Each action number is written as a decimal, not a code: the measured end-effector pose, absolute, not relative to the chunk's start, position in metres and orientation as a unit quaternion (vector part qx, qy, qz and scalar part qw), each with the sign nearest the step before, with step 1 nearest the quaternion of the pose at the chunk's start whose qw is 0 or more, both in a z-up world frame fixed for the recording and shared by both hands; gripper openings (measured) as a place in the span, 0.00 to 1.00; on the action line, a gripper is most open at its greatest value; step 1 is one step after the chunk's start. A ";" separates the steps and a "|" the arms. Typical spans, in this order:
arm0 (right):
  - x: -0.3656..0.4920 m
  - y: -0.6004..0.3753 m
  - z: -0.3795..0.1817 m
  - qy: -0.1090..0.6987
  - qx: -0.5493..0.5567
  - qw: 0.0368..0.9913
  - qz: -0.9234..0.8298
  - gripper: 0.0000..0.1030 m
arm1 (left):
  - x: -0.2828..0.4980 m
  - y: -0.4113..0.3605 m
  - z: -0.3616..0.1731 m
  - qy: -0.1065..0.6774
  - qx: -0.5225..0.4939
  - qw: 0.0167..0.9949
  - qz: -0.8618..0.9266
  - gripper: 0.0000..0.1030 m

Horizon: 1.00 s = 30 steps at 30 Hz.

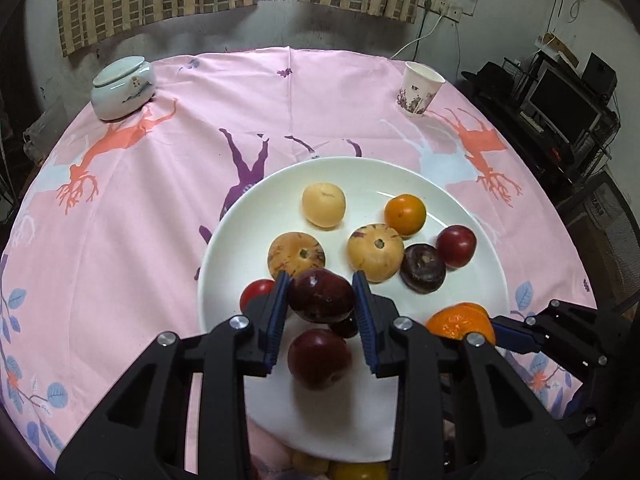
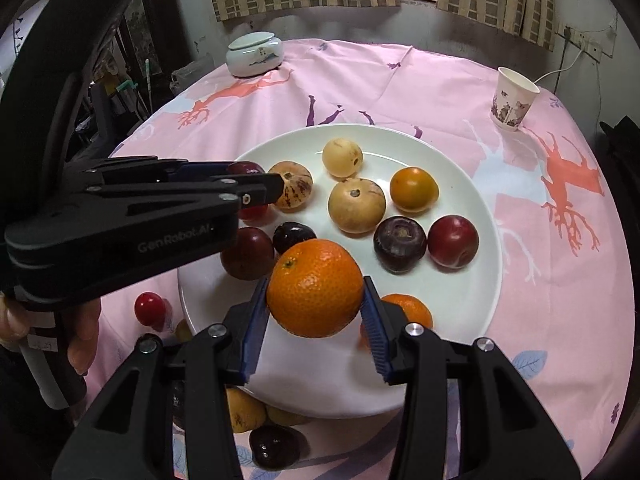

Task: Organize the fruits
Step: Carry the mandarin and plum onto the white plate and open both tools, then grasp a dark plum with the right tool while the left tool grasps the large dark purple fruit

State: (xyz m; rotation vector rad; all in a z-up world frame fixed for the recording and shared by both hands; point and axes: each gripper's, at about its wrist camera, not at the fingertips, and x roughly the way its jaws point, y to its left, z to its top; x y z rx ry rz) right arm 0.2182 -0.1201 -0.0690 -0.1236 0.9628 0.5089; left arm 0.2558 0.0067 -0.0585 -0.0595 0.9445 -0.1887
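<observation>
My left gripper (image 1: 320,282) is shut on a dark red plum (image 1: 320,296), held just above the near side of a white plate (image 1: 360,172). My right gripper (image 2: 316,294) is shut on a large orange (image 2: 316,288) over the same plate (image 2: 460,184). On the plate lie a pale yellow fruit (image 1: 323,210), a small orange (image 1: 405,215), two striped yellow melons (image 1: 296,255), dark plums (image 1: 423,268) and another red plum (image 1: 319,358). In the right wrist view the left gripper (image 2: 260,190) comes in from the left.
A lidded ceramic jar (image 1: 122,88) stands at the far left of the pink tablecloth and a paper cup (image 1: 420,90) at the far right. Loose fruits lie off the plate near its front edge: a small red one (image 2: 149,308), yellow ones (image 2: 244,410), a dark plum (image 2: 274,446).
</observation>
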 end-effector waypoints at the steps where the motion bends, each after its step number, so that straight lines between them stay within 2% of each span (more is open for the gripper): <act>1: 0.220 -0.120 -0.070 0.459 -0.059 0.853 0.243 0.44 | 0.260 0.006 -0.060 0.457 -0.030 0.884 -0.092 0.32; 11: 0.238 -0.121 -0.080 0.467 -0.046 0.849 0.241 0.44 | 0.273 0.002 -0.066 0.463 -0.027 0.881 -0.090 0.34; 12: 0.239 -0.120 -0.081 0.468 -0.046 0.849 0.240 0.44 | 0.273 0.001 -0.066 0.461 -0.027 0.882 -0.090 0.36; 14: 0.242 -0.119 -0.083 0.466 -0.047 0.852 0.234 0.47 | 0.272 0.001 -0.062 0.451 -0.027 0.888 -0.084 0.58; 15: 0.243 -0.119 -0.083 0.460 -0.052 0.857 0.227 0.59 | 0.271 0.002 -0.059 0.445 -0.028 0.892 -0.081 0.59; 16: 0.242 -0.119 -0.082 0.453 -0.058 0.862 0.218 0.64 | 0.269 0.003 -0.055 0.443 -0.031 0.892 -0.082 0.61; 21: 0.230 -0.130 -0.068 0.441 -0.064 0.872 0.203 0.65 | 0.244 0.022 -0.029 0.422 -0.062 0.900 -0.090 0.70; 23: 0.218 -0.137 -0.062 0.439 -0.058 0.873 0.203 0.65 | 0.224 0.033 -0.018 0.406 -0.068 0.907 -0.087 0.80; 24: 0.211 -0.140 -0.060 0.440 -0.055 0.873 0.203 0.66 | 0.215 0.037 -0.016 0.402 -0.067 0.909 -0.082 0.82; 30: 0.154 -0.158 -0.061 0.438 -0.031 0.876 0.200 0.69 | 0.151 0.070 -0.028 0.405 -0.073 0.909 -0.066 0.82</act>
